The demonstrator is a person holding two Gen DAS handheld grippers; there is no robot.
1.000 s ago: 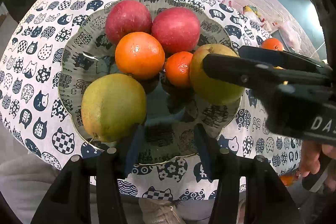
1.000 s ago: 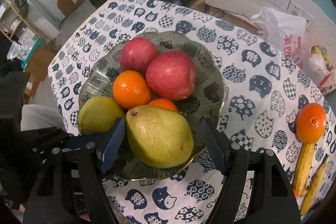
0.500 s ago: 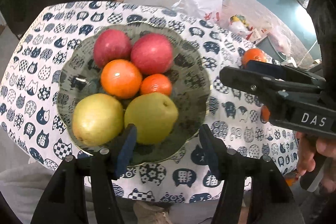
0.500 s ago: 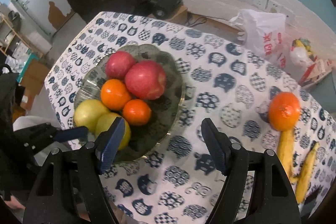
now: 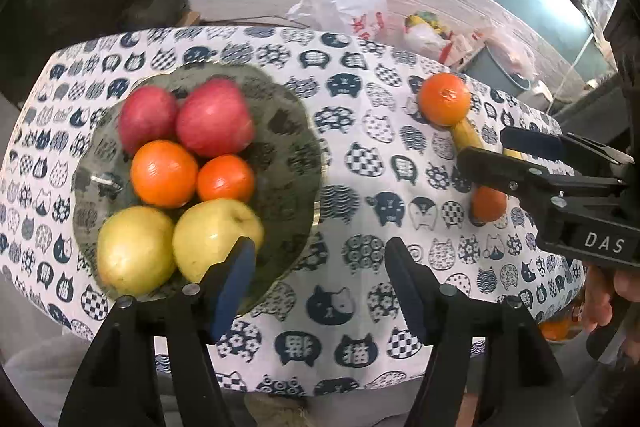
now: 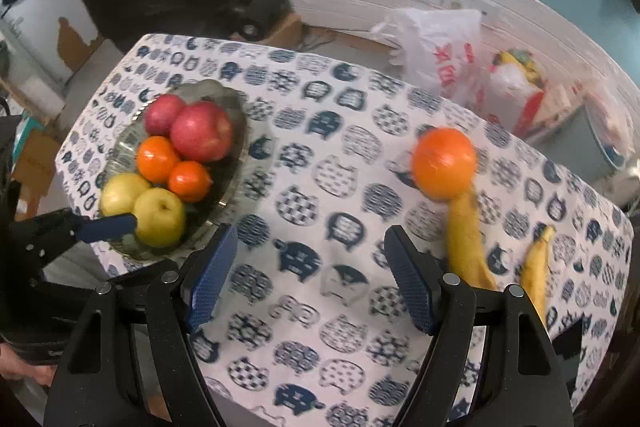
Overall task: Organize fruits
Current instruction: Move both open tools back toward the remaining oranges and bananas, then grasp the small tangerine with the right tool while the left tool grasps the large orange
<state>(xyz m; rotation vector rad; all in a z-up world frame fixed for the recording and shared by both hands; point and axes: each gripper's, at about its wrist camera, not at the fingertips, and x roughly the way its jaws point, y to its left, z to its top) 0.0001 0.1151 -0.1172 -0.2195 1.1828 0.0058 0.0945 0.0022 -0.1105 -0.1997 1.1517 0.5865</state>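
A patterned glass plate (image 5: 288,155) holds two red apples (image 5: 214,123), two oranges (image 5: 164,173) and two yellow pears (image 5: 208,235). My left gripper (image 5: 318,259) hovers over the plate's right rim; its jaws are opening with nothing between them. My right gripper (image 6: 312,247) is open and empty over bare tablecloth, between the plate (image 6: 240,131) and a loose orange (image 6: 444,163). Two bananas (image 6: 468,243) lie below that orange. In the left wrist view the right gripper (image 5: 520,163) partly hides a second small orange (image 5: 488,203).
The table wears a white cloth with blue cat prints (image 6: 340,187). Plastic bags (image 6: 444,55) and clutter sit beyond its far edge by a white wall. A hand (image 5: 604,291) holds the right gripper's handle at the right edge of the left wrist view.
Both grippers rose and drew away to the right of the plate. The pear that sat between the right fingers now lies on the plate beside the other pear. The left jaws widened.
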